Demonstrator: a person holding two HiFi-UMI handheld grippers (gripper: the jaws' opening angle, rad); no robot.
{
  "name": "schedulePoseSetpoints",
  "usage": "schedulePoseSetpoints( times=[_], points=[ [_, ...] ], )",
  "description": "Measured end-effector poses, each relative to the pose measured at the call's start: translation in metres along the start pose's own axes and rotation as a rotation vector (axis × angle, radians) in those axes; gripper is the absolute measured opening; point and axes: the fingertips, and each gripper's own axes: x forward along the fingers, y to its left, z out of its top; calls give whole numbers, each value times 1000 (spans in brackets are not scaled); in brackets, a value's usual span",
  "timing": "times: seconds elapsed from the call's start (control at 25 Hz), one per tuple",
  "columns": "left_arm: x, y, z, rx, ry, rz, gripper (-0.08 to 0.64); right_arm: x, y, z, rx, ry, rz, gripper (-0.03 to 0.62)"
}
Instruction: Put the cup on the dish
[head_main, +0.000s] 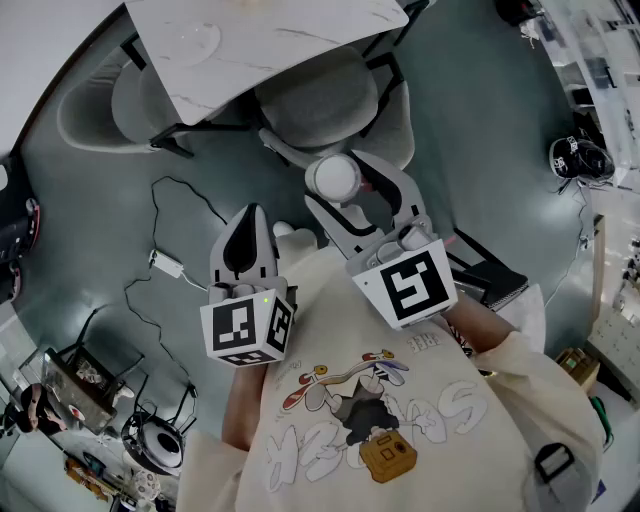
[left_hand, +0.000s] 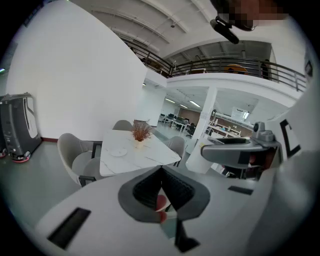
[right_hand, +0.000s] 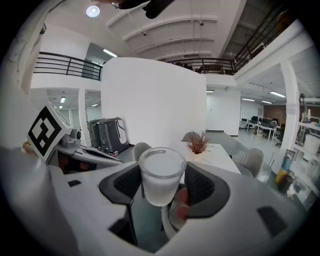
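Item: cup (right_hand: 161, 173), frosted white, upright, open mouth up. Location: clamped between the two jaws of the right gripper (head_main: 340, 192) and held in the air over the grey floor (head_main: 480, 150), in front of a grey chair (head_main: 330, 105) and well apart from the dish.

Item: dish (head_main: 195, 42), pale and round. Location: flat on the white marble table (head_main: 300, 35), near its edge, with nothing on it. In the left gripper view a small reddish plant (left_hand: 141, 132) stands just behind it.

Item: left gripper (head_main: 248, 225). Jaws together, nothing between them. It is raised beside the right gripper and tilted slightly down.

Other: cream printed shirt (head_main: 370, 420) of the person; a cable (head_main: 165, 195) trails on the floor.
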Motion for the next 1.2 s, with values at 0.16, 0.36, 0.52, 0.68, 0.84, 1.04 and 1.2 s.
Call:
schedulePoseSetpoints(
  times=[0.16,0.36,0.52,0.68,0.84,1.04,1.2],
  points=[
    [3,-17,0,34,-14,-23,5,-7,-3,-2,-24,-21,-6,268],
    [0,-13,7,9,-41,25,5,-13,4,5,3,-40,28,268],
    [-3,-11,9,4,-52,62,5,-11,10,8,3,-56,88,268],
    [-7,-7,4,-17,-55,103,5,-7,16,4,-45,-40,132,268],
    [-5,-16,2,-15,-61,127,5,-15,9,2,-61,-53,157,268],
    [1,-32,-7,-6,-51,132,5,-28,-4,-7,-35,-57,159,268],
    [0,-39,-8,-12,-73,158,5,-27,-13,-23,-47,-20,166,268]
  ],
)
